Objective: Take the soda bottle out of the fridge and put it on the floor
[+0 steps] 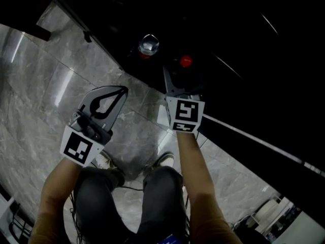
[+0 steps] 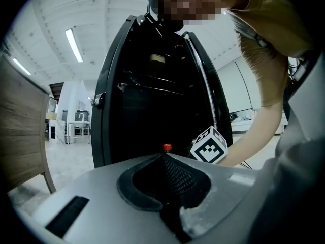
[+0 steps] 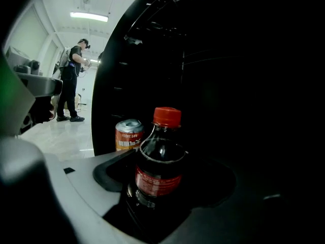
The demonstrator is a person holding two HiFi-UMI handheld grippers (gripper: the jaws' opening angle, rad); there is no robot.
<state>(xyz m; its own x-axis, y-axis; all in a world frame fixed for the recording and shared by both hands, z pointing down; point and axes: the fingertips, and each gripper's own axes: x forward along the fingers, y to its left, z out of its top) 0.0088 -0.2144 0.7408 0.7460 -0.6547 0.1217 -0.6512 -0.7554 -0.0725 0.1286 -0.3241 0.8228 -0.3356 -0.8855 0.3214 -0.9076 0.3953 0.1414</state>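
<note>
Small clear-plastic soda bottle (image 3: 161, 154), dark cola, red screw cap (image 3: 167, 117), red wrap label (image 3: 157, 181), stands upright low inside the open black fridge (image 3: 228, 85), just beside an orange-and-silver drink can (image 3: 128, 134). Right tongs (image 3: 170, 161) are spread wide with the bottle body between them; the pads don't look to be pressing, so nothing is gripped. Left tongs (image 2: 165, 159) are closed tip to tip and empty, outside the fridge over the grey marble-tile floor (image 1: 51, 95). Handling guess: it looks full or close to it, so fairly heavy for its size, with the weight low. Full PET is stiff enough under squeeze, but the wall is smooth and may be cold and damp from the fridge, so slip risk. Not fragile; a drop would likely only dent it and shake the fizz. Best hold, I'd say, is the straight body at label height: parallel sides, and the label adds some friction. Avoid the tapered shoulder (it could slide out of the pads) and the cap (too narrow, the bottle would swing). Close firmly, keep it upright, mind the can on the way out, and seat the narrow base flat on the floor before letting go.
</note>
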